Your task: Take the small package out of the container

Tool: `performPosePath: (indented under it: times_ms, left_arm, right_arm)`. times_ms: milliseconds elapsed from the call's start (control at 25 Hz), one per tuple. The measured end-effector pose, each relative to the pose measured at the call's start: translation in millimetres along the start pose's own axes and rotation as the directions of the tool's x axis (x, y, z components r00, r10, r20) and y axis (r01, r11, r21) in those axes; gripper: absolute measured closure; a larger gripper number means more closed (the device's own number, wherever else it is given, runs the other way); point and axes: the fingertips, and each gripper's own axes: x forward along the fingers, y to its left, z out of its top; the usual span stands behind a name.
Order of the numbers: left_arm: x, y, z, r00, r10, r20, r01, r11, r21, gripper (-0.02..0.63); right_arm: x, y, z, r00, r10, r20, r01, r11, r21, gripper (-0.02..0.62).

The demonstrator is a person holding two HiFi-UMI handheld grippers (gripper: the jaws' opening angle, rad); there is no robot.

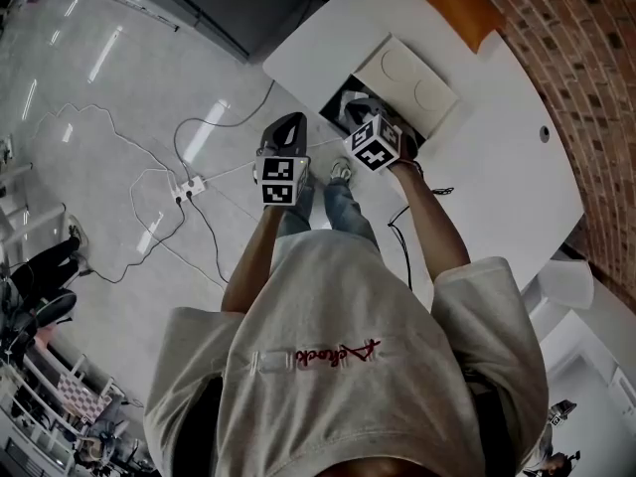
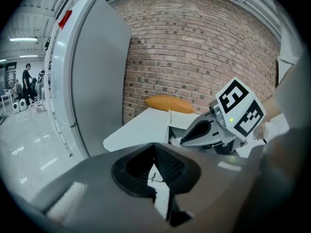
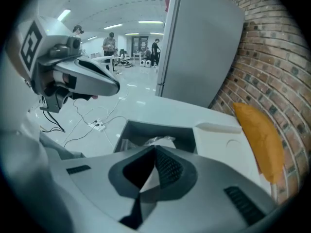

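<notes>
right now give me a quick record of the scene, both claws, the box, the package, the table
right claw: shut, above the open box, tips by the package; grip unclear
left claw: shut, empty, held off the table's edge
box: on the white table, lid laid open beside it
package: crinkly clear plastic, inside the box
task: package not yet out

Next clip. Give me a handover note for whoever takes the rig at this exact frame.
Left gripper: shut, empty, held short of the table.
Right gripper: shut, tips at the crinkled small package inside the container; a firm pinch isn't confirmed.
Done: lid lies open, right gripper is at the package.
Left: check the grip, lift the package clear of the container.
</notes>
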Motion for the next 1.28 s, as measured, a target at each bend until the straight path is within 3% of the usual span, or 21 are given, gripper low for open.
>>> performPosePath:
  times_ms: [400, 560, 720, 880, 1040, 1280]
  left_arm:
    - [4, -6, 25, 0.998, -0.015, 0.053, 0.013, 0.999, 0.038, 0.597]
    - [1, -8, 28, 0.998, -0.02, 0.06, 0.017, 0.999, 0.037, 0.597]
    - [-6, -8, 27, 0.998, -0.014, 0.063, 0.013, 1.0, 0.021, 0.597]
    - [-5, -2, 36, 0.997, -0.003, 0.075, 0.001, 1.0, 0.027, 0.597]
    - [-6, 2, 44, 0.996, 0.003, 0.093, -0.006, 1.0, 0.031, 0.597]
    - [-9, 2, 67, 0.993, -0.002, 0.119, -0.005, 0.998, 0.06, 0.597]
  right_arm:
    - [-42, -10, 17, 0.989, -0.106, 0.101, 0.105, 0.994, 0.016, 0.584]
    - [-54, -13, 27, 0.971, -0.127, 0.205, 0.089, 0.979, 0.184, 0.584]
    - [-70, -23, 31, 0.938, -0.202, 0.281, 0.086, 0.923, 0.376, 0.584]
    - [-82, -39, 31, 0.906, -0.279, 0.319, 0.1, 0.871, 0.48, 0.584]
    - [-91, -43, 32, 0.891, -0.314, 0.329, 0.112, 0.853, 0.51, 0.584]
    - [-108, -49, 43, 0.867, -0.353, 0.35, 0.149, 0.856, 0.494, 0.584]
